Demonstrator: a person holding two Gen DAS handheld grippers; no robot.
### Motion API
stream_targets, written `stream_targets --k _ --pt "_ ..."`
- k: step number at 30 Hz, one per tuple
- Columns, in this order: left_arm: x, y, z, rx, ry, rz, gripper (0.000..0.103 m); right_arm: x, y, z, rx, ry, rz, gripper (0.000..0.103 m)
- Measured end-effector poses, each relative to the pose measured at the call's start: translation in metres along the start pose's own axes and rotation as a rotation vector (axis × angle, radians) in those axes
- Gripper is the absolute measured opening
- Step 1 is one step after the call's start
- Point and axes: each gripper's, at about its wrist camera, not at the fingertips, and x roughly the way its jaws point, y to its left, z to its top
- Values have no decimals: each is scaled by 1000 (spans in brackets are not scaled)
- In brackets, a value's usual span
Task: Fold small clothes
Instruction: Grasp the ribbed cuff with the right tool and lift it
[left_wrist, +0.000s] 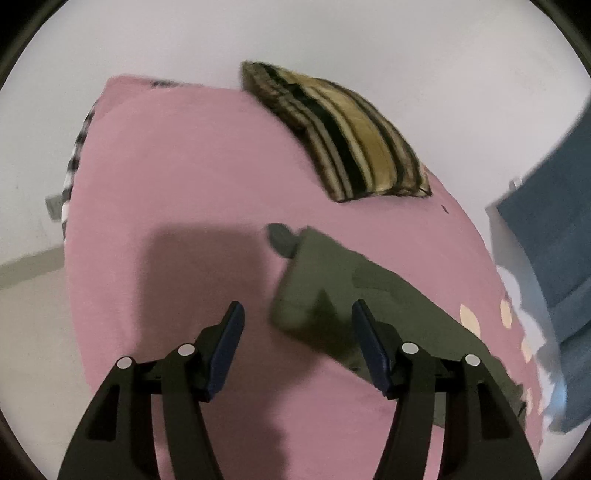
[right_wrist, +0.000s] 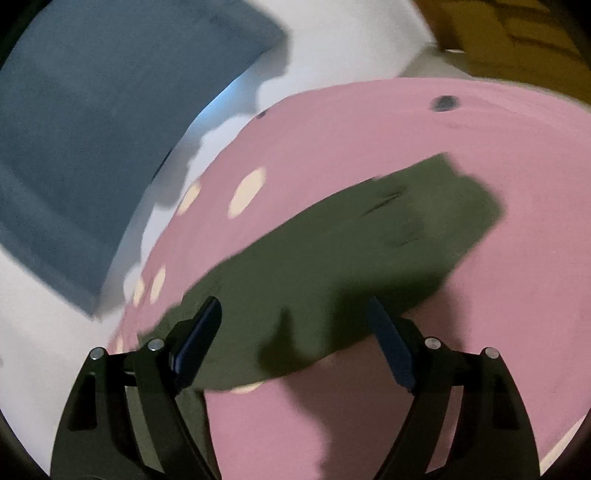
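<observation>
Both of my grippers are open and hold nothing. Looking along my left gripper (left_wrist: 297, 314), I see its two blue pads spread apart over the pink bed sheet (left_wrist: 177, 177), and the soft olive-green folded cloth (left_wrist: 332, 291) lies flat under the pad at 3 o'clock, running off toward 4 o'clock. Looking along my right gripper (right_wrist: 295, 314), the pads stand wide too, and the same green cloth (right_wrist: 351, 240) lies just past them, stretching up toward 1 o'clock. No pad is pinching it. I think the cloth has been folded into a long strip and needs one more fold, but the picture is blurry, so I am not sure. What could go wrong? If I grab only the top layer, the fold could slip open when I lift. If I pinch too deep, I might catch the pink sheet and drag it up too. If my two hands pull at different speeds, the strip could twist and end up crooked. A small dark grey thing (left_wrist: 282, 240) sits at the cloth's far end, at 12 o'clock from my left gripper; I cannot tell what it is. The bed is soft, with cream dots near one edge (right_wrist: 247, 192). A striped brown and black pillow (left_wrist: 343, 136) rests at 1 o'clock. The walls are plain white, and a blue towel-like cloth (right_wrist: 92, 129) hangs beside the bed.
</observation>
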Motion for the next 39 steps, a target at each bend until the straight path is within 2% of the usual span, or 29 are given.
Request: stream_targets --k 3,8,11,18,20,22,25,26,27,30,34,39 --pt "-3 -34 -9 86 -23 9 73 -8 -31 14 113 -39 1 81" --pt "-3 -92 -26 194 -41 -25 79 -10 -70 27 252 -88 -43 81" --pt "0 -121 -43 240 -18 -72 79 -6 -85 29 307 -102 -52 81" --pt "18 -161 -79 294 71 -118 80 16 -88 39 278 -80 11 79" --pt "18 -168 -85 309 74 -123 80 27 -84 44 252 -61 -7 67" --pt "19 -174 -87 328 70 -121 80 39 -83 48 232 -39 -52 41" --pt "18 -178 -90 344 69 -119 80 42 -82 49 224 -36 -68 31" --pt "18 -179 -90 349 70 -118 80 42 -80 50 219 -33 -67 17" --pt "17 -179 -91 351 69 -115 80 40 -78 50 214 -31 -64 15" --pt "16 -180 -90 351 65 -119 80 30 -62 53 185 -53 -48 14" --pt "12 -183 -92 350 59 -137 80 13 -18 57 116 -75 38 13" --pt "7 -188 -96 331 69 -179 80 3 77 52 -35 -67 183 13"
